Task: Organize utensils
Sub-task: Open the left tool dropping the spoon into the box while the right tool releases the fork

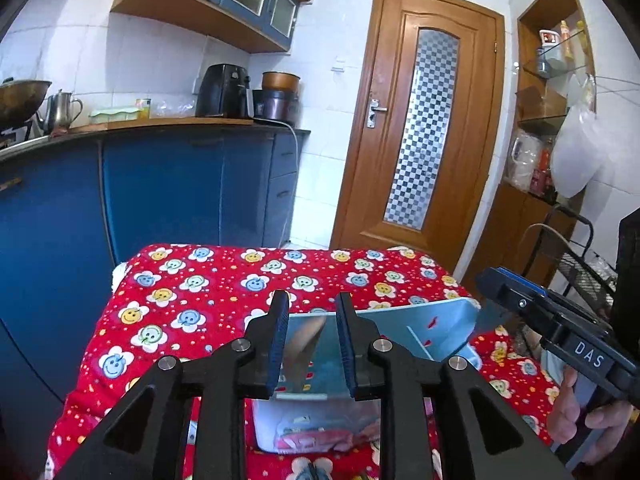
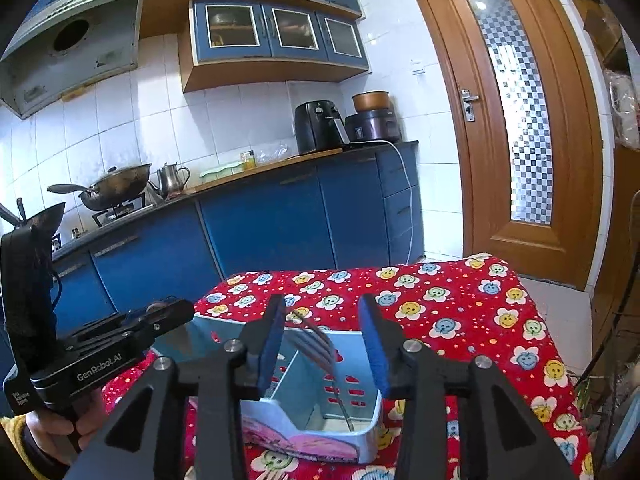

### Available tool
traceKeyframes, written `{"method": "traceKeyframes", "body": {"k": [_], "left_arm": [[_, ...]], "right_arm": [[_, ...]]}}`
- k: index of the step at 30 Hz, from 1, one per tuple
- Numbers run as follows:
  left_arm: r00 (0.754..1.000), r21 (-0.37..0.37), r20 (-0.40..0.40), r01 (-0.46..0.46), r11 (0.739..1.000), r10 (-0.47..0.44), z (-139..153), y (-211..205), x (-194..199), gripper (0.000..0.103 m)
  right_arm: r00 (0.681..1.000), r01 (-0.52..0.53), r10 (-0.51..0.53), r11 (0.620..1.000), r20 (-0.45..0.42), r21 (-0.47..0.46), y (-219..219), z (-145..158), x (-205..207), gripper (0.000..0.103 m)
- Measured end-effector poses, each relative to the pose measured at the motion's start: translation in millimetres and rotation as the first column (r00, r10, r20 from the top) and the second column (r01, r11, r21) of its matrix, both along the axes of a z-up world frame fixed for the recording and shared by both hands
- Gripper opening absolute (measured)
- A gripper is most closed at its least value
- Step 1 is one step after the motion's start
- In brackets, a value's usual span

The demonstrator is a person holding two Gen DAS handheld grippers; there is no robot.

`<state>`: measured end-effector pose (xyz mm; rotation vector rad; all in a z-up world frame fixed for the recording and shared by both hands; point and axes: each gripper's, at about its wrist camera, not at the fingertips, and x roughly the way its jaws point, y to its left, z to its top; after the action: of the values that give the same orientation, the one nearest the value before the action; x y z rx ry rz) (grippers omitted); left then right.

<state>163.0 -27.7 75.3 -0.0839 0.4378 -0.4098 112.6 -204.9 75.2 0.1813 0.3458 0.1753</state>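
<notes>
Right wrist view first: a fork (image 2: pixel 320 344) can be seen standing tines-up in the right compartment of the pale blue utensil holder (image 2: pixel 360 432), which sits on the red smiley-flower cloth covering the surface (image 2: pixel 460 312). The fork looks motion-blurred, so it's probably not settled yet, and that's the worry. It could tip over the rim or get knocked if either tool is pulled back carelessly, and the light plastic holder could probably be shoved or toppled too.

The right gripper (image 2: pixel 326 344) is seen partly open with nothing gripped; the fork is framed between its fingers but isn't touched by either pad.

In the left wrist view, the left gripper (image 1: pixel 312 340) is open a narrower bit, nothing pinched either. A broad shiny blade, maybe a cleaver (image 1: pixel 308 344), is seen between its fingers, standing in the holder's other compartment. Contact can't be made out there.
</notes>
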Motion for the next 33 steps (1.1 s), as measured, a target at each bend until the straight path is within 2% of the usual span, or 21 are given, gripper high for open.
{"method": "traceKeyframes", "body": {"k": [6,9,22,26,28,33], "left_arm": [[1.0,-0.003,-0.003,0.011,1.0,-0.011,12.0,5.9,-19.5,0.025],[1.0,0.008,-0.008,0.021,1.0,-0.021,16.9,9.3,-30.5,0.025],[0.995,0.059,-0.094,0.021,0.998,-0.015,12.8,22.9,-84.0,0.025],[0.99,0.07,-0.141,0.021,0.997,-0.011,6.9,26.2,-95.3,0.026],[0.987,0.069,-0.163,0.028,0.997,-0.016,2.8,27.2,-100.6,0.03],[0.98,0.092,-0.198,0.049,0.995,-0.03,-8.8,25.8,-112.5,0.032]], "right_arm": [[1.0,-0.019,0.019,0.999,0.002,0.035,1.4,11.8,-24.9,0.044],[1.0,-0.02,0.02,1.0,-0.001,0.02,5.7,16.9,-38.8,0.044],[0.991,-0.045,0.046,0.999,-0.125,0.016,16.4,11.9,-87.7,0.044],[0.981,-0.025,0.023,1.0,-0.193,-0.009,19.2,3.0,-97.4,0.044],[0.973,-0.026,0.026,1.0,-0.227,0.004,18.6,-3.0,-101.0,0.044],[0.958,-0.02,0.024,1.0,-0.285,0.018,17.4,-17.4,-108.5,0.044]]}}
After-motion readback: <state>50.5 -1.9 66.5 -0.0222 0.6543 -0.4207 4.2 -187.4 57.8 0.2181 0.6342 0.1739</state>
